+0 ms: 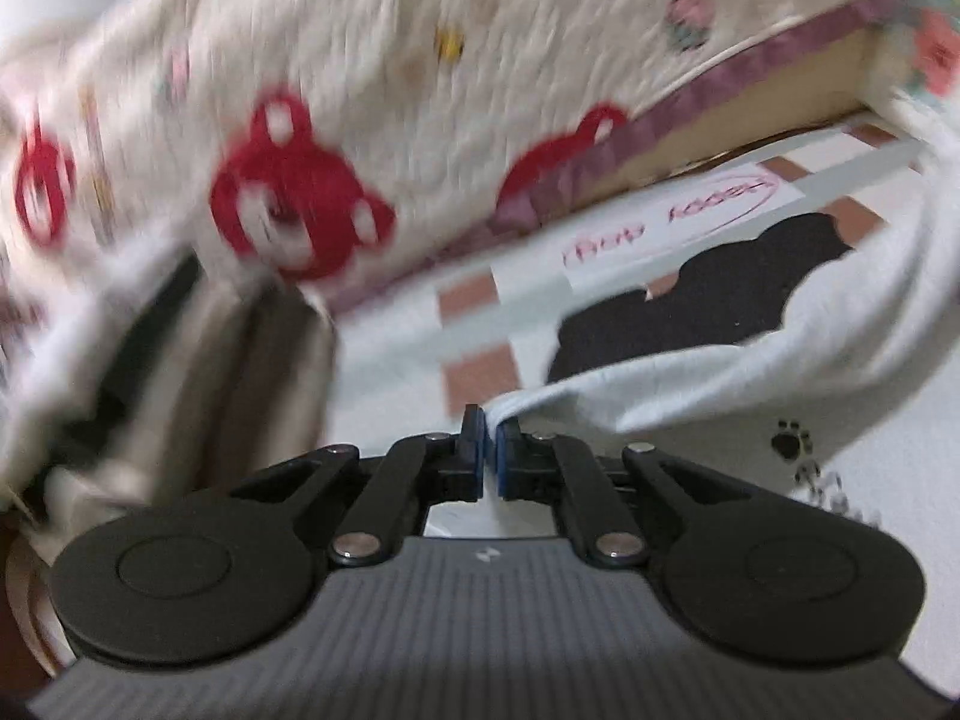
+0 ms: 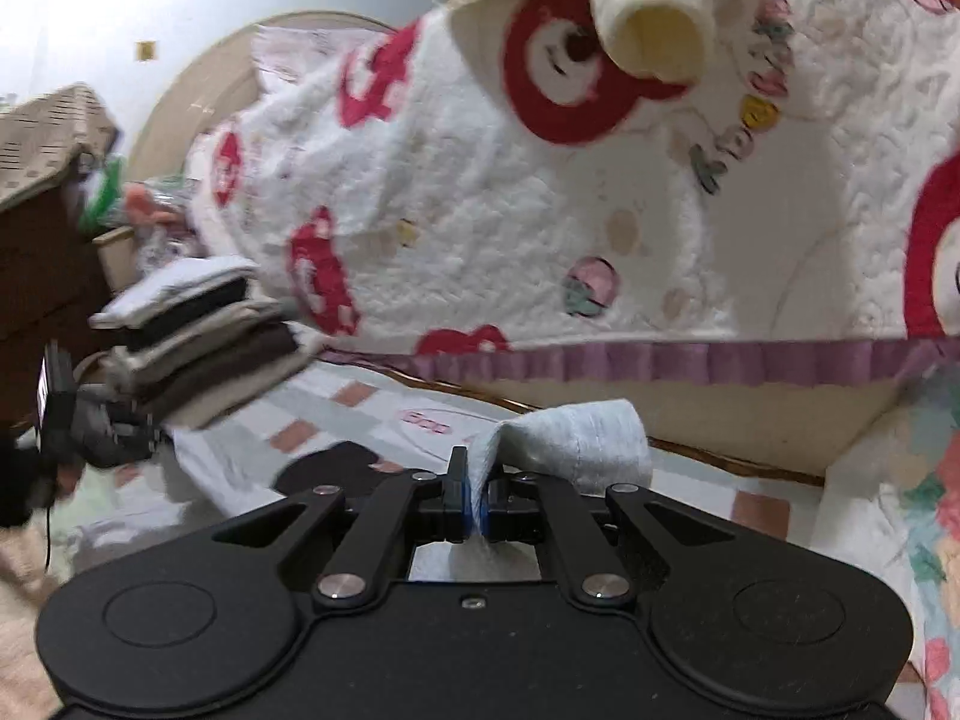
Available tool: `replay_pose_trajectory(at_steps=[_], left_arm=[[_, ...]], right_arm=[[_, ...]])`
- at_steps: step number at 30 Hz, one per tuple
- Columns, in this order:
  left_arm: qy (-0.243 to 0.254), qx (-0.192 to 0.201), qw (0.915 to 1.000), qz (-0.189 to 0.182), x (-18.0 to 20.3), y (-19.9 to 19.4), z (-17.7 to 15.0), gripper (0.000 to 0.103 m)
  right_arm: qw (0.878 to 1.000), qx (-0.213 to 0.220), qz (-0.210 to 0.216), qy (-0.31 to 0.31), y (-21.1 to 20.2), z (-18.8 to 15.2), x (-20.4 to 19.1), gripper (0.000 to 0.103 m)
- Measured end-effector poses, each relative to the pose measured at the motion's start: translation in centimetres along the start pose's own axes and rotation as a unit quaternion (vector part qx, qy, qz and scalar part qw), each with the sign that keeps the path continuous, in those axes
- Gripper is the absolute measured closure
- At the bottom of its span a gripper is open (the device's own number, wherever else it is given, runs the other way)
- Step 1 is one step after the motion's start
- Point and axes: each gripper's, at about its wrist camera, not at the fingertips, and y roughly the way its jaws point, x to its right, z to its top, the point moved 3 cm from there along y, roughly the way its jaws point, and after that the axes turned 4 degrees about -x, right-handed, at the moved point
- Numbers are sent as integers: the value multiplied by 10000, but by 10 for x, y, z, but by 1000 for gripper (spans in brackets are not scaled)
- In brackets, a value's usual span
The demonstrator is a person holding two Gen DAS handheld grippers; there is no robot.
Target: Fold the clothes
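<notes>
A pale blue-grey garment with a black paw print hangs lifted above the bed. My left gripper is shut on one edge of it, and the cloth stretches away to the right. In the right wrist view my right gripper is shut on another bunched edge of the same garment, which curls up over the fingers. A black piece of clothing lies on the checked bedsheet beneath; it also shows in the right wrist view.
A white fleece blanket with red bear faces and a purple ruffle lies heaped behind. A stack of folded clothes sits at the left on the bed, also blurred in the left wrist view. A dark wooden nightstand stands far left.
</notes>
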Motion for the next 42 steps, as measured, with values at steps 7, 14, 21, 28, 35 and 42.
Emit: replay_pose_trajectory(at_steps=[7,14,21,28,35,42], left_arm=[[-578,-350,9901,-1234,-2,-76,-61,100],[-1020,-1291,9710,-1734,7,-64,-102,100],[-1466,-1880,9504,-2000,2,-50,-123,97],[-2263,-1528,9411,-1992,-38,-47,-119,85],[-3041,-1168,9247,-1970,-78,-44,-115,54],[-3393,-1770,9035,-1929,-76,59,-128,53]], right_arm=[[9956,-870,271,233,-38,-63,-4,99],[9595,-2723,407,590,-38,-187,-28,96],[9488,-2813,993,1044,-54,-171,-6,90],[9670,-2154,353,1314,-32,-134,34,57],[9654,-1742,-1070,1620,32,-114,79,55],[9330,-1944,-1539,2607,85,-159,132,55]])
